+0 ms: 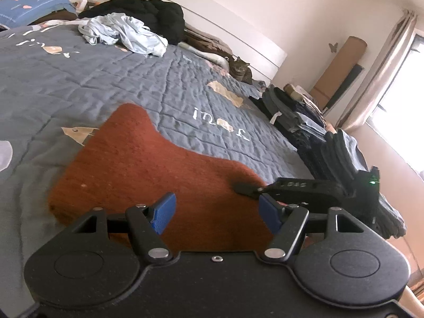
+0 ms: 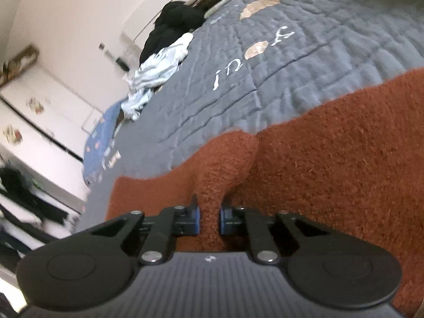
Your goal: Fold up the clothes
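Rust-red sweater lies spread on the grey quilt, right under both tongs. Right tongs are clamped on a raised fold of it. Left tongs stand apart above the sweater, blue pads gripping nothing, right tongs just beside them.

My left gripper is matte black, with two round discs at its wide base, silver pivot pins on the angled links and a small silver screw at centre. Its pads are ribbed blue plastic. My right gripper matches it, though its body is ribbed grey with a tiny pale logo, and it shows a green light from the side.
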Available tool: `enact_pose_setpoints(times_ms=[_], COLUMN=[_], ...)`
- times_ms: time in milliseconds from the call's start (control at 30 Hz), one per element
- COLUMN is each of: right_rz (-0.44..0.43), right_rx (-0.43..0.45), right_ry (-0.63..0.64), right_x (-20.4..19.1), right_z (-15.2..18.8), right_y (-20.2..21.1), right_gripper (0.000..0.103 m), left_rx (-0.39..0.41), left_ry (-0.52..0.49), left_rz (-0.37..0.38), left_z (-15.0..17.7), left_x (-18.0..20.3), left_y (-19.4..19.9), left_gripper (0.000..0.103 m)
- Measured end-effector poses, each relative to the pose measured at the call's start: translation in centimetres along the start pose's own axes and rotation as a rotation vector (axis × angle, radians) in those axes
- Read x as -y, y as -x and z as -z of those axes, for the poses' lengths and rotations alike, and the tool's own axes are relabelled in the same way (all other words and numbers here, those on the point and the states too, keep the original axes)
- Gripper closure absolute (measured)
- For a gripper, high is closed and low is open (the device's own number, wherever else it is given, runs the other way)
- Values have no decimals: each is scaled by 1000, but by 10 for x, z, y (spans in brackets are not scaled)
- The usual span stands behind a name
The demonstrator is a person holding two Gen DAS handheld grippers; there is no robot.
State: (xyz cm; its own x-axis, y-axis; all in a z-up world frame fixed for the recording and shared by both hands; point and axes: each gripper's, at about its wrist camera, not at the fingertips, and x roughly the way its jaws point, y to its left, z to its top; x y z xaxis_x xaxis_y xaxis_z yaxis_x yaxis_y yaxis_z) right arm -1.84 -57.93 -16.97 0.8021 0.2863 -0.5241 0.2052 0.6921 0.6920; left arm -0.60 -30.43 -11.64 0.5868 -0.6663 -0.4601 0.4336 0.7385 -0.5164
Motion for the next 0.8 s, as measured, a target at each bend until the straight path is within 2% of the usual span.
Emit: enact_pose_setpoints(times_ms=[200, 333, 633, 800], right_rz=[-28, -12, 156, 306], right_rx=[63, 105, 184, 134], right_ry=[-6, 8, 10, 99], right_x=[-2, 5, 41, 63], right_z=[-16, -31, -60, -56], right_y=[34, 72, 141, 134], right_gripper=[92, 92, 92, 86], left_rx=[20, 16, -2, -22], left_ry=[30, 22, -20, -64], left_rz=[4, 8, 49, 57], left_z=[-4, -5, -1, 3], left_x=[-6, -3, 17, 31], left_y=[4, 3, -9, -18], left_gripper=[35, 35, 35, 35])
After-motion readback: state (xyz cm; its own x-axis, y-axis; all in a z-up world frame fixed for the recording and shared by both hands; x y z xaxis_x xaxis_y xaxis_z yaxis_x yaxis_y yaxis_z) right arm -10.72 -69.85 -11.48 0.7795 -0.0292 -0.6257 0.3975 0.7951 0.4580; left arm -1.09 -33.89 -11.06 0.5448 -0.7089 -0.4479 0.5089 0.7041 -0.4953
